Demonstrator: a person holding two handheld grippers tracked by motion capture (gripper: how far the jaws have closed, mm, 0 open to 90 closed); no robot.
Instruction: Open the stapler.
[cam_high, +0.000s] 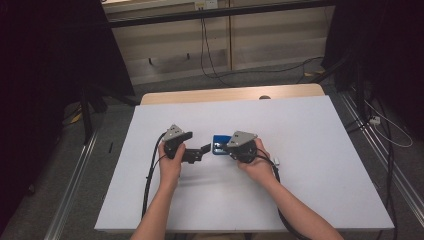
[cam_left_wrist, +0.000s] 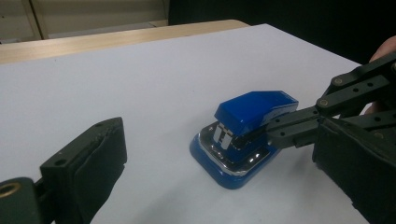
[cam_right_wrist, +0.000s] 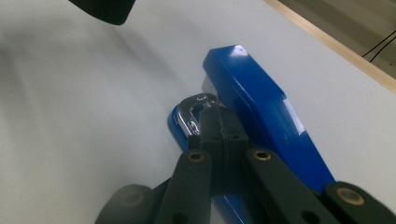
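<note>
A white table (cam_high: 310, 165) carries a blue stapler (cam_left_wrist: 245, 135) near its middle

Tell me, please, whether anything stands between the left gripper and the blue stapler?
Nothing visible does: bare white table lies between the open left gripper and the blue stapler. The right gripper, jaws shut, already reaches in from the stapler's other side.

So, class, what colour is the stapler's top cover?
Glossy blue, like its base; the stapler shows best in the left gripper view.

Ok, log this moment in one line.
right gripper: shut, tips inside blue stapler | left gripper: open, apart | white table
</note>
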